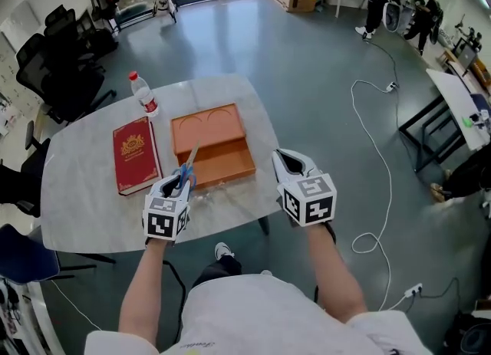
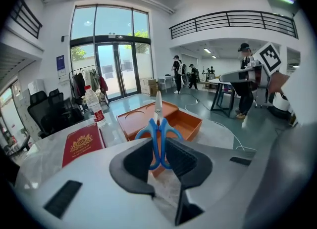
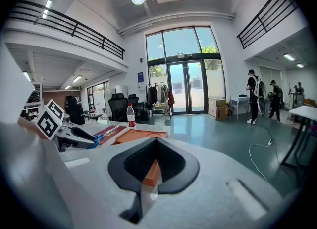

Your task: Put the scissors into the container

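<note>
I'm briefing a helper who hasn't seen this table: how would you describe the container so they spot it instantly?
On the pale grey table, look just right of the red book. The container is a shallow tray, part open well and part flat panel with two curved recesses. It is the only orange thing there, unlike the book and the clear bottle.

Table [image 1: 84, 200]: pale grey, marbled top. Lying directly on it, left to right: red book [image 1: 136, 154], flat; clear bottle [image 1: 143, 95], upright, behind the book; orange container [image 1: 222, 163], open.
</note>
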Demonstrator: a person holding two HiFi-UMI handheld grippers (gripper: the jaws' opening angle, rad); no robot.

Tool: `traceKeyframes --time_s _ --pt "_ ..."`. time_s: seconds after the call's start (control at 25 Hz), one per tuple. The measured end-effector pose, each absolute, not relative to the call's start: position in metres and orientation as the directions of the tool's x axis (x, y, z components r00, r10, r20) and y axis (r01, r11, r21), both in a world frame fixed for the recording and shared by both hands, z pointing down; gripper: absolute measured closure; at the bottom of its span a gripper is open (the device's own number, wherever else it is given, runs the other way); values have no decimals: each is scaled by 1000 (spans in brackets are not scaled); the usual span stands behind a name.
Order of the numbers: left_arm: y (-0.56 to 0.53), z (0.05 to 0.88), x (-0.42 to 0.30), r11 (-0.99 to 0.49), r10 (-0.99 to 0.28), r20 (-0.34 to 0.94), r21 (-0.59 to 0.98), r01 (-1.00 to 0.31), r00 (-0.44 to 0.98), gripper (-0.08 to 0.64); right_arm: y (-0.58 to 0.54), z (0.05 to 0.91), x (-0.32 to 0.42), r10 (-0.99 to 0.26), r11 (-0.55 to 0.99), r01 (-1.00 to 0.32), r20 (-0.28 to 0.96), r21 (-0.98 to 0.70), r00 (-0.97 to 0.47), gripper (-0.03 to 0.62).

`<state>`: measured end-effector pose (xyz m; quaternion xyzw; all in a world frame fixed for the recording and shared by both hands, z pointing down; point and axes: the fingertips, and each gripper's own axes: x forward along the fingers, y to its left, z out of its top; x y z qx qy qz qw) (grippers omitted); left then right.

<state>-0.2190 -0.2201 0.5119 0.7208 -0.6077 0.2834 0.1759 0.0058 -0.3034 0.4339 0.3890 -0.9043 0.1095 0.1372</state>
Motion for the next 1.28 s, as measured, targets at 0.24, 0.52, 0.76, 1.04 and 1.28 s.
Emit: traceKeyframes --time_s 0.24,0.52,0.76,1.04,1.28 --pt "-241 526 -228 -313 -726 669 -117 -943 158 480 -319 440 -11 -686 653 -753 353 -87 -636 588" --pt "-264 535 -226 -468 -661 718 -165 -868 220 480 -329 448 -27 -700 630 -772 369 -86 -612 588" --pt "-277 547 -218 -564 -611 747 -179 -806 262 480 -336 454 -33 -714 606 -791 378 -88 -589 588" --pt "-287 562 -211 -653 -544 790 -187 -734 282 480 -342 460 -34 -728 578 -811 393 -88 -561 588" --pt "-288 581 -205 -739 -456 855 -209 -640 248 480 -346 465 -33 -735 557 -826 409 -89 -540 588"
